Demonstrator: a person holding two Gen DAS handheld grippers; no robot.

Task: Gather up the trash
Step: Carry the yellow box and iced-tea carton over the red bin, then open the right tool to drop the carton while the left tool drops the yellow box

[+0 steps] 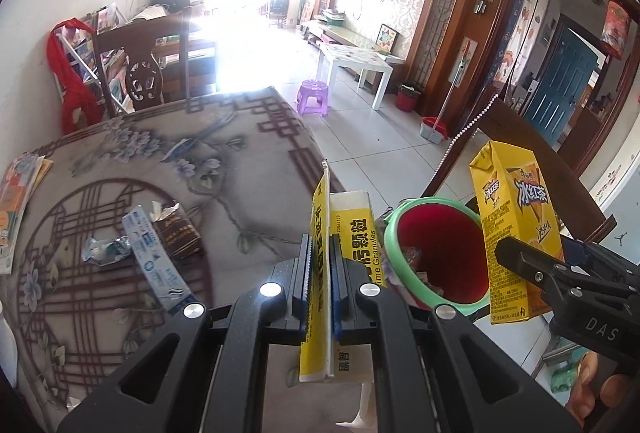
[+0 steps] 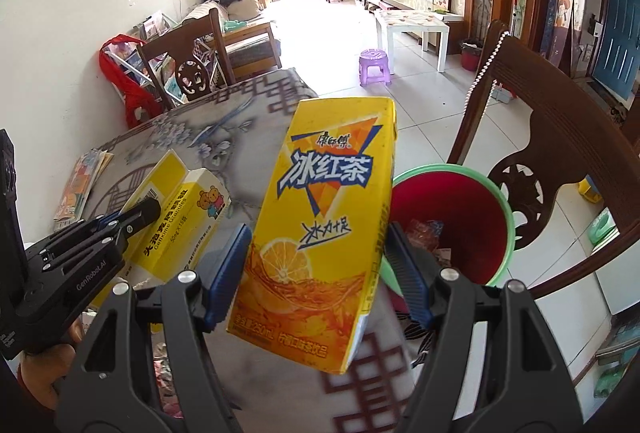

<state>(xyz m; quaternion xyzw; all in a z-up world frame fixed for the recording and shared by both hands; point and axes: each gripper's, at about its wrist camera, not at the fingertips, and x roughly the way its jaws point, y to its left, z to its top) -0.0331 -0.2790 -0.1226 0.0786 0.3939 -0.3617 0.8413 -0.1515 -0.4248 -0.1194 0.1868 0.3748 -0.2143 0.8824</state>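
My left gripper [image 1: 321,265] is shut on the flap of a yellow and white medicine box [image 1: 356,233], held above the table's right edge; the box also shows in the right wrist view [image 2: 180,225]. My right gripper [image 2: 316,257] is shut on a yellow iced tea carton [image 2: 320,233], held upright beside the bin; the carton also shows in the left wrist view [image 1: 516,233]. A red bin with a green rim [image 1: 440,253] stands just past the table edge between both grippers, with some wrappers inside [image 2: 452,217].
On the patterned tablecloth [image 1: 160,153] lie a blue and white toothpaste box [image 1: 156,257], a crumpled wrapper [image 1: 106,251], a brown packet [image 1: 178,233] and booklets [image 1: 16,209] at the left edge. A wooden chair [image 2: 532,161] stands behind the bin.
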